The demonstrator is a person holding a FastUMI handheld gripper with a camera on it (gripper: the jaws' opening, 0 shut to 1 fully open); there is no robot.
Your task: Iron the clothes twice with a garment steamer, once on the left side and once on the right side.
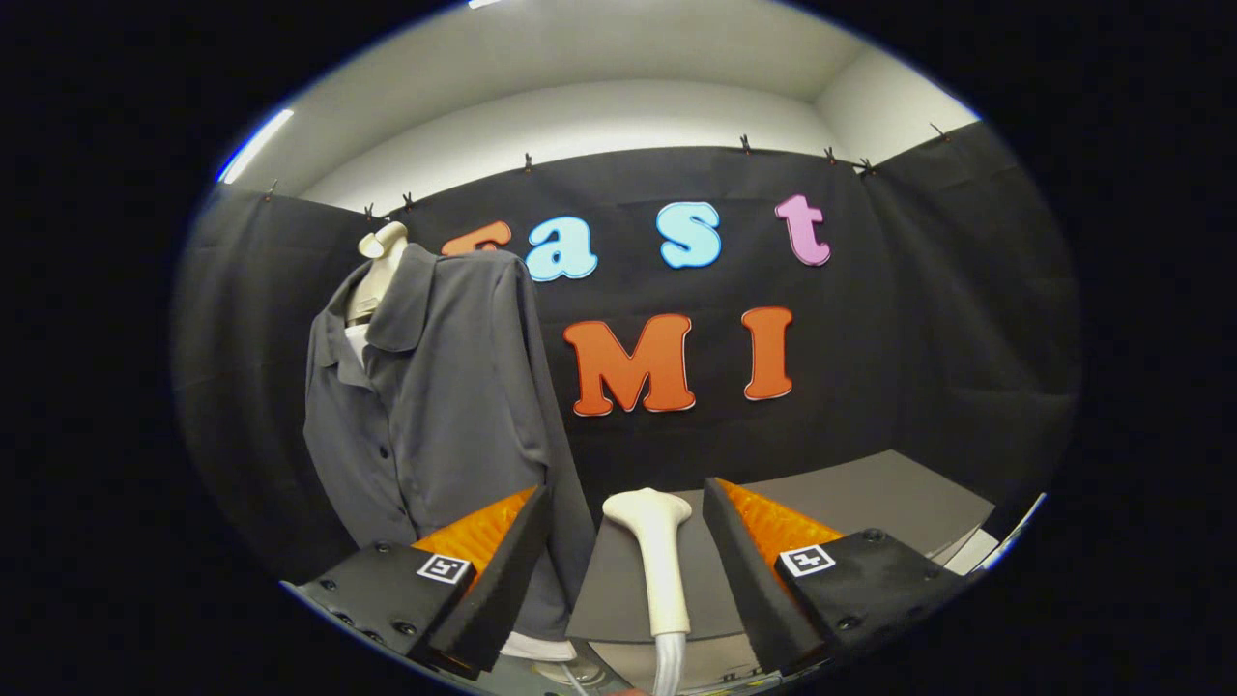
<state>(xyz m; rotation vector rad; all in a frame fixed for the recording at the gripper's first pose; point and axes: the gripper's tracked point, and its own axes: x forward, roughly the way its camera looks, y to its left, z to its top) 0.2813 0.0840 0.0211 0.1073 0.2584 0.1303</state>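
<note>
A dark grey button-up shirt [435,406] hangs on a cream mannequin torso [379,259] ahead and to the left of my fingers. A cream garment steamer head [655,556] stands upright on the grey table [860,498], its hose running down below it. My gripper [623,561] is open, with one finger on each side of the steamer's handle and a gap on both sides. Neither finger touches the steamer. The shirt's lower hem is hidden behind the left finger [493,570].
The black cloth wall closes off the back and both sides of the booth. The grey table top stretches to the right beyond the right finger. A white mannequin base [536,646] shows below the shirt.
</note>
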